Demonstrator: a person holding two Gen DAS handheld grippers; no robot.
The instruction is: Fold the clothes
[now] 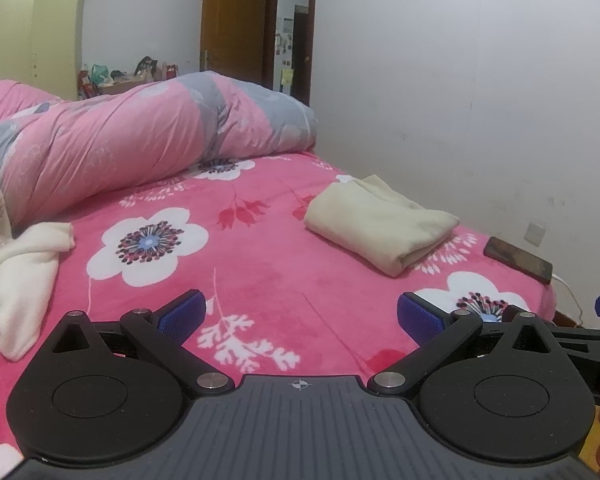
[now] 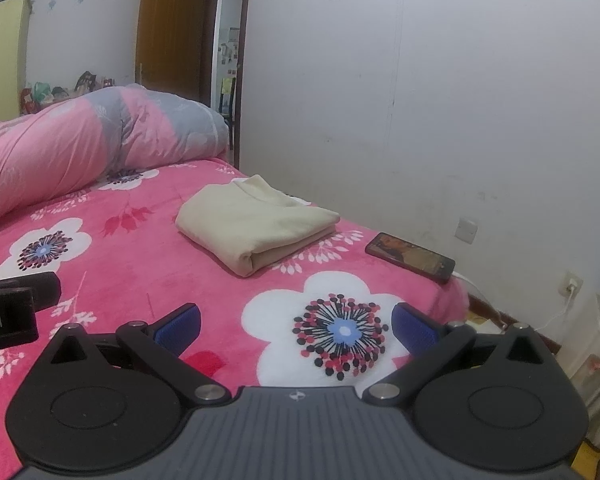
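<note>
Cream garment [image 2: 256, 226], neatly folded, seemingly several layers thick.

Left gripper [image 1: 301, 317] and right gripper [image 2: 296, 322] side by side, blue-padded fingers [image 1: 182, 317] spread wide, empty.

- We see a folded garment [image 2: 256, 224] lying on the bed [image 2: 148, 264], near its right edge.
- A phone [image 2: 411, 257] lies just right of it.
- A rolled duvet [image 1: 140, 140] lies behind.
- An unfolded garment [image 1: 20, 272] lies far left.
</note>
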